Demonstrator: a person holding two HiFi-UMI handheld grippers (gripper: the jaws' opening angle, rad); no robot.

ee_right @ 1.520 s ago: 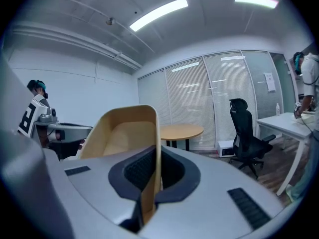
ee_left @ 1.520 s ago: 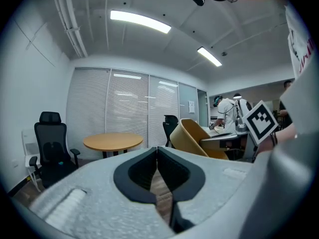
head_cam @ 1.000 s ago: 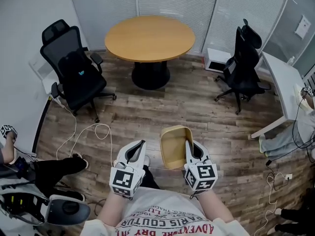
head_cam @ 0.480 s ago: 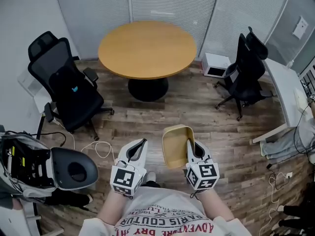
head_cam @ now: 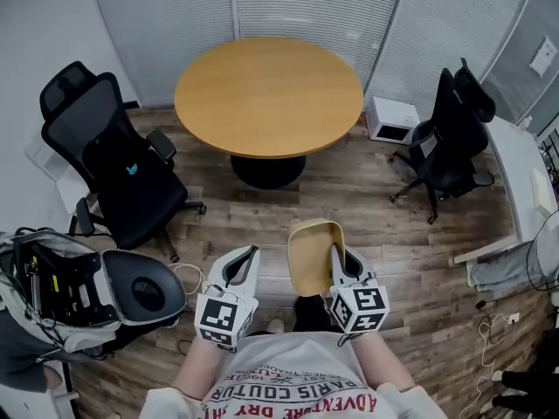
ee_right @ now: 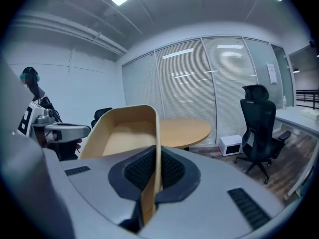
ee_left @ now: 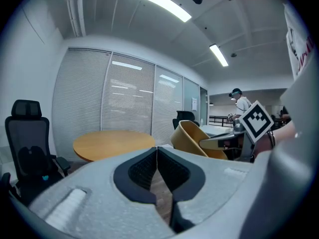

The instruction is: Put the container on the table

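Note:
A tan open container hangs in the air in front of the person, its right wall pinched between the pads of my right gripper. From the right gripper view the container tilts to the left with its thin rim running down between the closed pads. My left gripper is held beside it at the same height, shut with nothing in it; its pads meet. The round wooden table stands ahead, bare on top, with a dark pedestal, and is also visible as the table in the right gripper view.
A black office chair stands left of the table and another chair to the right. A white box sits by the blinds. A white desk runs along the right edge. A device with a grey seat-like shell is at the lower left. Cables lie on the wood floor.
The person has walked toward the table: it and the chairs sit larger and nearer in the head view. Both grippers keep their pose, the container still held. The grey device has come into view at the left.

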